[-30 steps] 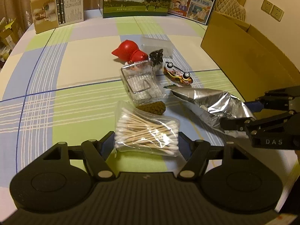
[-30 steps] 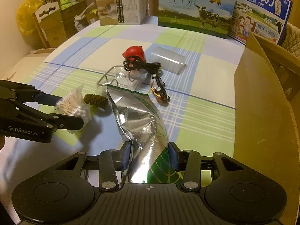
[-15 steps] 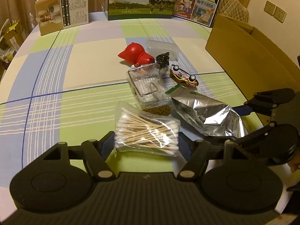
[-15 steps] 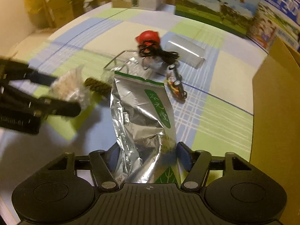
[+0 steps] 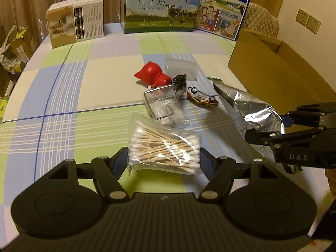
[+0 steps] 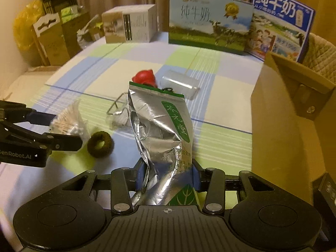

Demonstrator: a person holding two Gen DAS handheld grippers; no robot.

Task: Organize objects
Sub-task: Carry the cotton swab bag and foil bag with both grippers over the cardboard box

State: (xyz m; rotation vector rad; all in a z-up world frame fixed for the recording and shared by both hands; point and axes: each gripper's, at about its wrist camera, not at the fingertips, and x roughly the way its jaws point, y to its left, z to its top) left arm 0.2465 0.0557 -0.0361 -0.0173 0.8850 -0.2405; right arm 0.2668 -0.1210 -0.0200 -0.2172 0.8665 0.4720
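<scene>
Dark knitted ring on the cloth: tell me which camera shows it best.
The right wrist view. There the dark knitted ring lies whole on the cloth, its hole plain, just past the left claw. The left wrist view shows nothing of it; the bag of cotton swabs in that claw likely blocks it.

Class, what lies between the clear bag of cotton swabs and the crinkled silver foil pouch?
A dark green fuzzy ring, seen in the right wrist view, between bag and pouch.

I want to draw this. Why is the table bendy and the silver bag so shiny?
Both wrist views use fisheye lenses, so the checked tablecloth curves near the edges. In the right wrist view the warm room light glares off the crinkled foil bag, and the cotton swab bag looks slightly blurred.
</scene>
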